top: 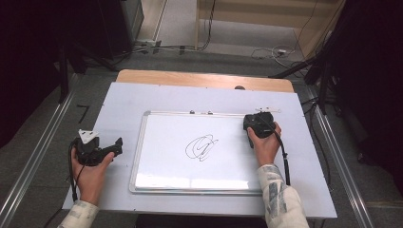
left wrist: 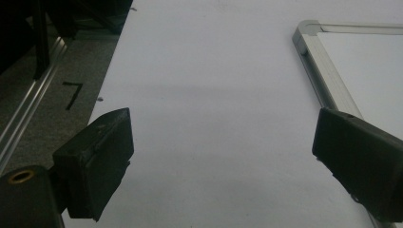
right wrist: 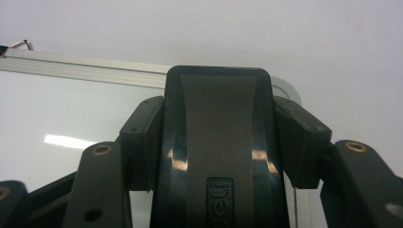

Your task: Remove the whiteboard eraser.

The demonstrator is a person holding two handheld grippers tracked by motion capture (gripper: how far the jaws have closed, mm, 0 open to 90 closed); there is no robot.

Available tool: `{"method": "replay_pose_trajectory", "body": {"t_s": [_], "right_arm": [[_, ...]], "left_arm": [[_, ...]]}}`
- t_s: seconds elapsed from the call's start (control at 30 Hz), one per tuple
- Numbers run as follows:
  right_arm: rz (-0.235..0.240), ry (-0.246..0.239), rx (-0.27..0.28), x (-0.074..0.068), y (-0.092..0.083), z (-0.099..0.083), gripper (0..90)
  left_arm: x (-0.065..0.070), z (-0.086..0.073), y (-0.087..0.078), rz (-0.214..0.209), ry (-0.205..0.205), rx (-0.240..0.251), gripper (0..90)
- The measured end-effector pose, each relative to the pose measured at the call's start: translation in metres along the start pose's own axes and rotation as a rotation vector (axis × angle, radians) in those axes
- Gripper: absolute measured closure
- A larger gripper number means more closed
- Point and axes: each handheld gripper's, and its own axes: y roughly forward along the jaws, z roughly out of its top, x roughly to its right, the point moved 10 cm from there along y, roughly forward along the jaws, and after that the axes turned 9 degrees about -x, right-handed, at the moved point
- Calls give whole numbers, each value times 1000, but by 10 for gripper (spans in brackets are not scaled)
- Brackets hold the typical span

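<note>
– Eraser [right wrist: 218, 156] first: where was it, and what had hold of it?

– It sat between the jaws of the right gripper [top: 259, 124], which were closed tight across its narrow width. Its long axis ran straight out along the jaws. It was over the far right corner of the whiteboard [top: 138, 152], though I couldn't tell whether its face was already touching the surface.

– And the scribble [top: 202, 147]?

– That was in the middle of the board, well apart from the eraser. In the high view it lay to the left of the eraser and closer to the person, so I judged the wipe would have to travel diagonally inward from that corner.

– Was the other hand any closer?

– No. The left gripper [left wrist: 221, 156] rested on the white table [top: 309, 156] just beside the board's left frame. Its jaws were spread wide with nothing between them, and it was off the board entirely.

– So the right hand was the one to move.

– Yes. It was nearer, and it was the hand carrying the eraser. The left might only have been needed to steady the frame.
</note>
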Motion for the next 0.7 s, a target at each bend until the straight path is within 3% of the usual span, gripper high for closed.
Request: {"method": "replay_pose_trajectory", "body": {"t_s": [0.17,0.27,0.7], "right_arm": [[14,4,36,0,-14,5,385],[31,-26,52,-2,-32,7,385],[103,-114,62,-21,-60,-13,385]], "left_arm": [[-1,0,0,2,-3,-2,69],[0,0,0,2,-1,0,69],[-1,-2,-2,12,0,-1,69]]}}
